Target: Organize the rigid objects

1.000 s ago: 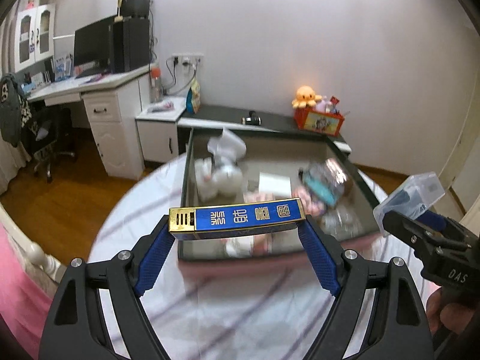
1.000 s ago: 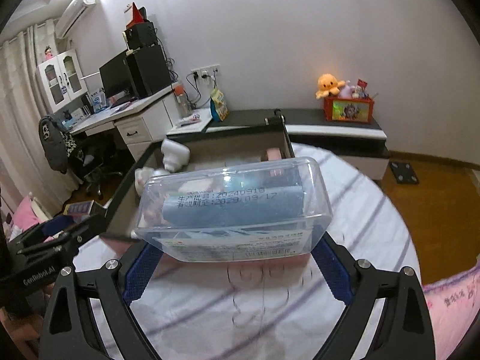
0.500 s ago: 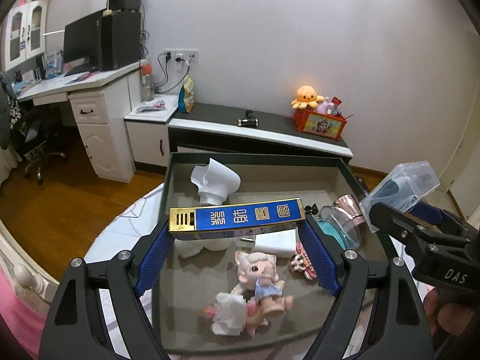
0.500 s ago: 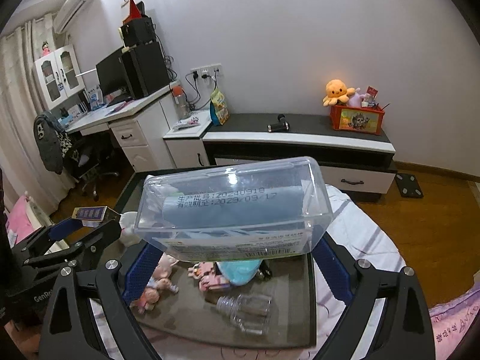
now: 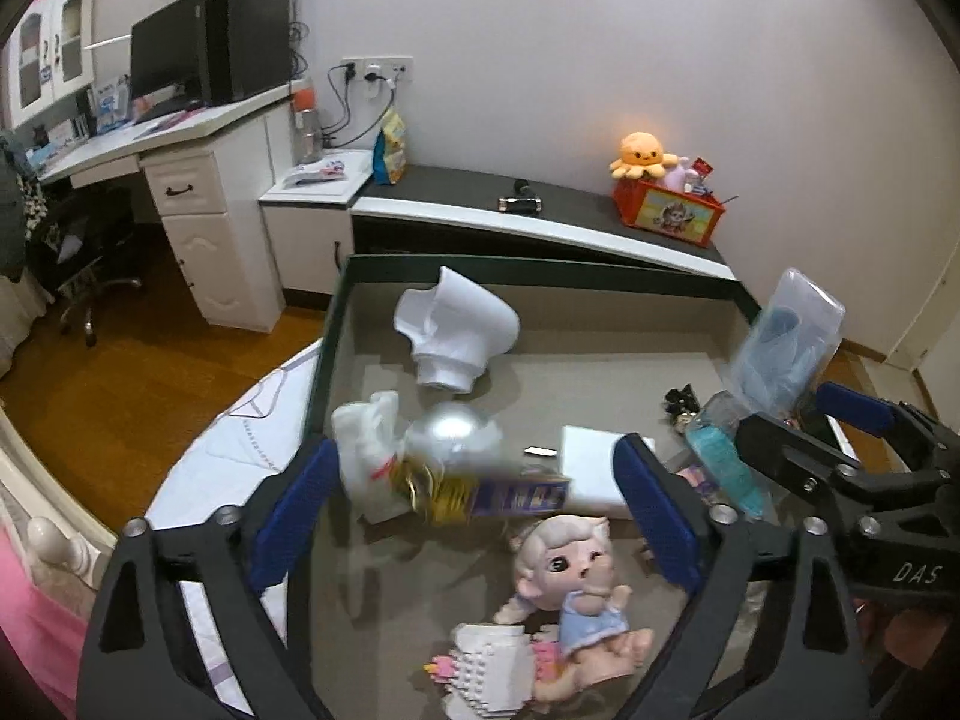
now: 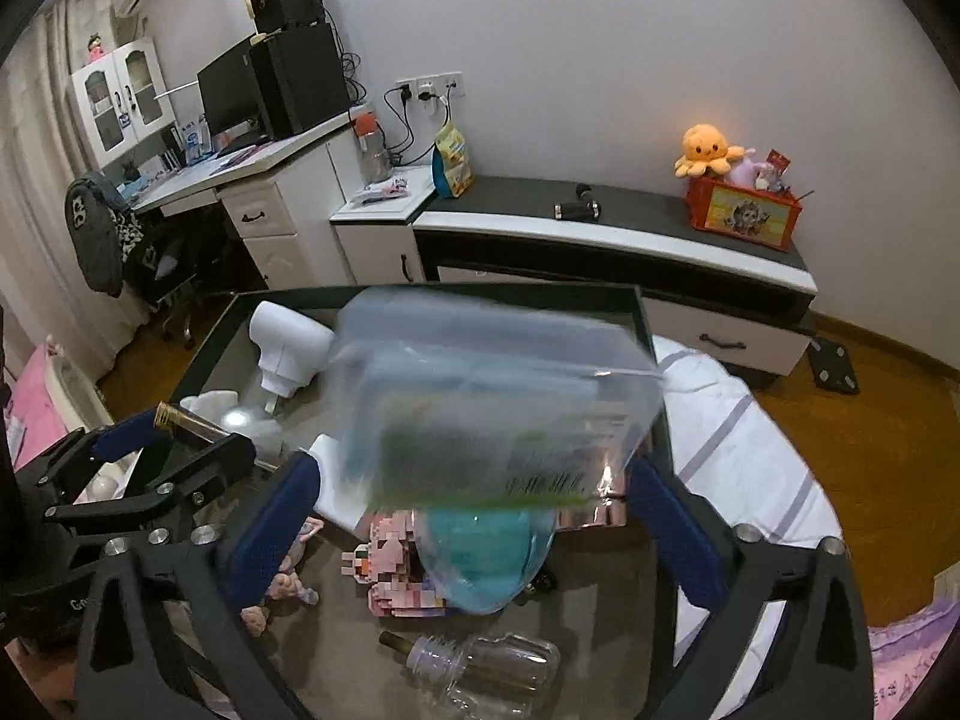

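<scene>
blue box [image 5: 510, 495] motion-blurred; clear case [image 6: 492, 402] smeared, label unreadable

"das" in white letters on the right gripper [image 5: 843, 450] body, other print blurred

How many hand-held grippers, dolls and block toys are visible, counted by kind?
Hand-held grippers: 2, left hand-held gripper, right hand-held gripper
Dolls: 1, doll
Block toys: 2, white block toy, pink block toy
Total: 5
</scene>
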A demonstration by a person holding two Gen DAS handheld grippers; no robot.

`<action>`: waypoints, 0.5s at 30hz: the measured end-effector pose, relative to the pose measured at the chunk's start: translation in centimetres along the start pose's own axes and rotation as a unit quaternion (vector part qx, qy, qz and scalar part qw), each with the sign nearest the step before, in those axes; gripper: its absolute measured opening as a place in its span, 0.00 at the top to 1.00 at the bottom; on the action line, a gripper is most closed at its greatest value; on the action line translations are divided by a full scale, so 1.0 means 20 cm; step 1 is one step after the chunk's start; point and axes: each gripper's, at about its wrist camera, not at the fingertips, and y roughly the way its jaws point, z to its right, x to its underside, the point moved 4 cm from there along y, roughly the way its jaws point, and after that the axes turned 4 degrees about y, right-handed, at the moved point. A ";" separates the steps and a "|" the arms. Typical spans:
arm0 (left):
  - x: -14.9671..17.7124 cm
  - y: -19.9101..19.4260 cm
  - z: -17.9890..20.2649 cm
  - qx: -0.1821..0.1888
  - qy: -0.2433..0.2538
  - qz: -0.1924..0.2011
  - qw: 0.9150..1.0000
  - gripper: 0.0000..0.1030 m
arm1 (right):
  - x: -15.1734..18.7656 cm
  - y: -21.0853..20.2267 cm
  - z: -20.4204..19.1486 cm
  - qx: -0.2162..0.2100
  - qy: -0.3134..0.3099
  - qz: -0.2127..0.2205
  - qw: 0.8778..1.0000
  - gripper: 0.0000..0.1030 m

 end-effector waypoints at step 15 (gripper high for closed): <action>0.10 -0.31 -0.02 -0.007 -0.003 0.043 0.999 0.00 | 0.12 -0.34 0.01 -0.004 0.048 0.060 0.997 0.00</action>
